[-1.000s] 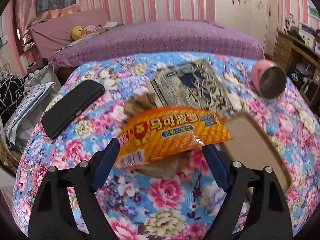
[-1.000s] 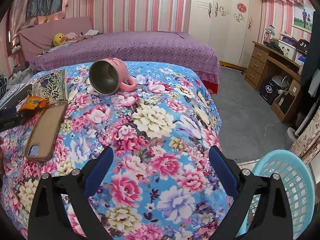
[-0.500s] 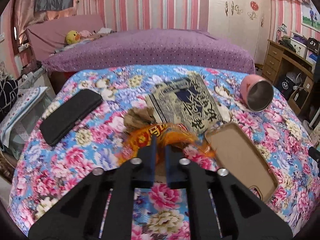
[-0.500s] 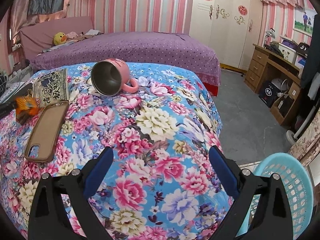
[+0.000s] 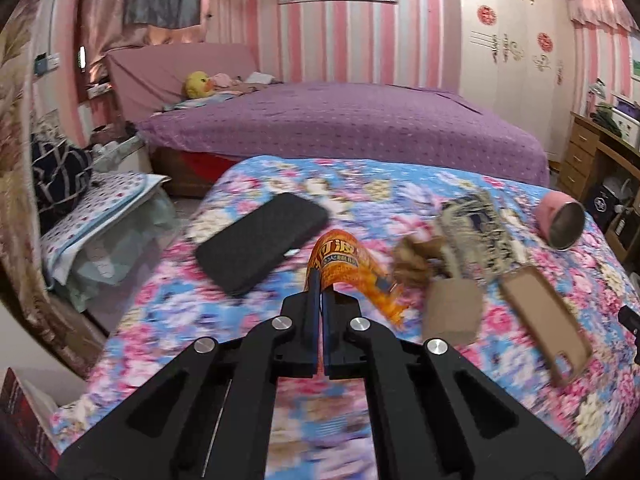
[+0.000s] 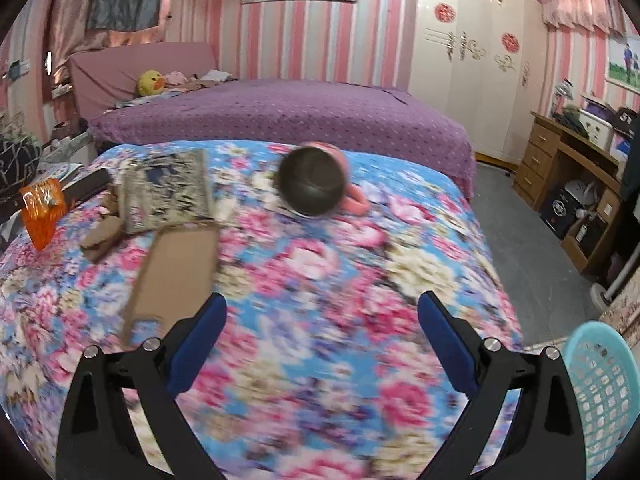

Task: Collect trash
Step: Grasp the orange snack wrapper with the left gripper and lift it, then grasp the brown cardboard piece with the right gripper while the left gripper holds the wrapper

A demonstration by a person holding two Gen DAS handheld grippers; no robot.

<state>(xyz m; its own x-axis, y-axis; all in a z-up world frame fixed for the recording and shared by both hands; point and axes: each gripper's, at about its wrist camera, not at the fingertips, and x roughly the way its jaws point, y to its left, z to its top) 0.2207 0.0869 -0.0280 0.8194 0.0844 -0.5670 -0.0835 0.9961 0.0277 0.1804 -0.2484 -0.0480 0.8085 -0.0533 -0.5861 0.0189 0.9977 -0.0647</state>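
Floral-covered bench (image 5: 248, 320), contents listed left to right. Black phone (image 5: 262, 242): lying flat at the left, near the far edge. Left hand-held gripper (image 5: 321, 280): jaws pressed together, pinching one end of the orange snack wrapper (image 5: 352, 268); the wrapper curls up and to the right from the blue pads, lifted clear of the cloth. In the right wrist view the same wrapper (image 6: 42, 208) hangs at the far left edge, above the bench. Crumpled brown paper (image 5: 416, 258): on the cloth just right of the wrapper. Small cardboard piece (image 5: 452, 310): just beside the paper, nearer the camera. Patterned black-and-cream packet (image 5: 478, 234): flat, behind the cardboard. Tan phone case (image 5: 546, 314): flat, inner side up, right of the cardboard. Pink mug (image 5: 560, 224): on its side, far right, steel mouth facing the camera. Right hand-held gripper (image 6: 322, 344): blue pads spread wide, holding nothing, over bare cloth near the case (image 6: 176, 276). Light blue mesh basket (image 6: 604, 392): off the bench, low at the far right. Both views are motion-blurred.
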